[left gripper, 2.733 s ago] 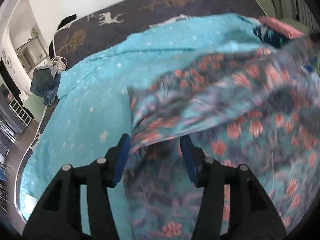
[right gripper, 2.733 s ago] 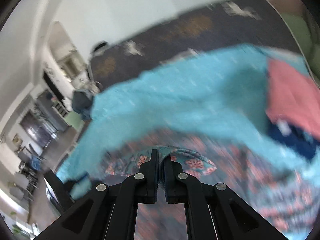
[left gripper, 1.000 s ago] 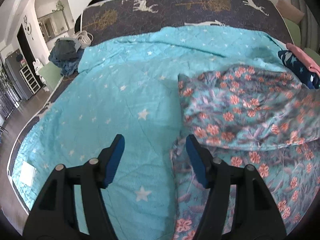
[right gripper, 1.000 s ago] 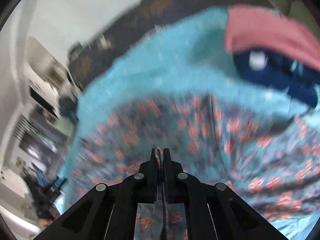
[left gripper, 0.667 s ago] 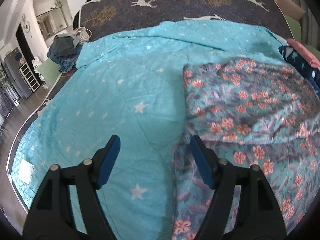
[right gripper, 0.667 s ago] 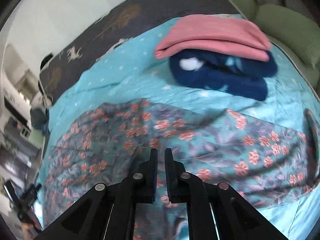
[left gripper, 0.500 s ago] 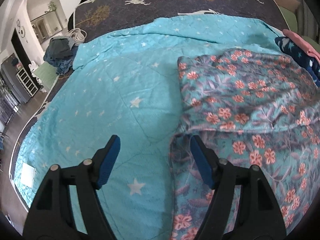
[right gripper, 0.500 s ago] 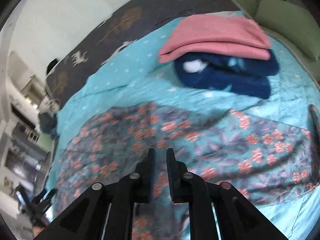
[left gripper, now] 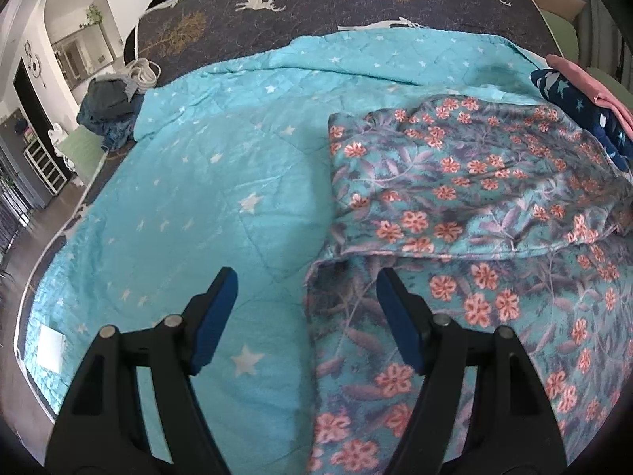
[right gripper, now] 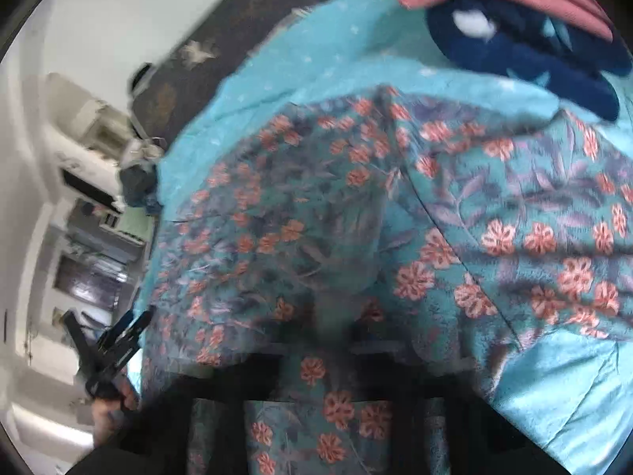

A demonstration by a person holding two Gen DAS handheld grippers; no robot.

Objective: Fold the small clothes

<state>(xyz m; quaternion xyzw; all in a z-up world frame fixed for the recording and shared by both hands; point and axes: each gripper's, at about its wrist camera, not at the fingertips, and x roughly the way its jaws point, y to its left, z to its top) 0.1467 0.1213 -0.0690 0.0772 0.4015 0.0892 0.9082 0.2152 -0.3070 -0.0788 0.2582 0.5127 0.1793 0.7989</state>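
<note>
Left wrist view: bright, even daylight; sharp; fisheye-bent edges.
Right wrist view: your motion blur throughout; dark corners.

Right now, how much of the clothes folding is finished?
Two look done: a folded pink garment sits on a folded navy star-print garment on the turquoise star quilt. In hand: the teal floral garment, with one flap folded over. The left gripper is open at its near edge; the right gripper is too blurred to judge. More folds remain.

Turquoise star quilt (left gripper: 221, 182) over dark deer-print bedspread (left gripper: 316, 0); white cable coil (left gripper: 140, 71) at far corner
</note>
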